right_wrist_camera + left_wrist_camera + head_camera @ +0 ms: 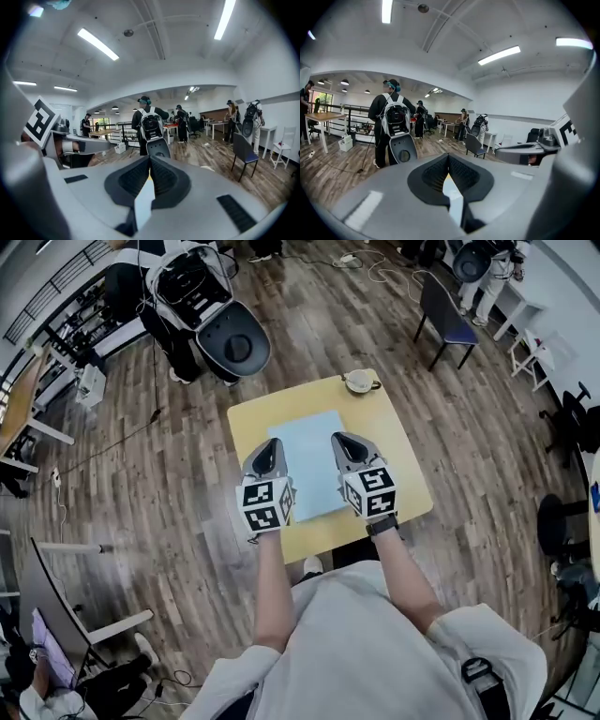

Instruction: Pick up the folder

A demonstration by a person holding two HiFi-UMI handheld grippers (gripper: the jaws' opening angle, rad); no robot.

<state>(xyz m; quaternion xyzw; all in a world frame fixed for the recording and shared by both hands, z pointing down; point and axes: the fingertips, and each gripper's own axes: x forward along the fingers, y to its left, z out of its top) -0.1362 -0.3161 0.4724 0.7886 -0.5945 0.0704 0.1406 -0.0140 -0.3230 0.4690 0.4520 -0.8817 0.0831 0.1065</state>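
In the head view a light blue folder point(312, 465) lies flat in the middle of a small yellow table point(403, 474). My left gripper point(269, 446) hovers over the folder's left edge, my right gripper point(341, 441) over its right part. Both point away from me, side by side. In the left gripper view the left gripper point(449, 163) has its dark pads pressed together with nothing between them. The right gripper point(150, 165) looks the same in its own view. A sliver of pale blue and yellow shows under each pair of jaws.
A cup on a saucer point(359, 382) stands at the table's far edge. Beyond the table a person carries a backpack rig point(208, 306) on the wooden floor. A blue chair point(448, 317) is at the far right, and desks line the left wall.
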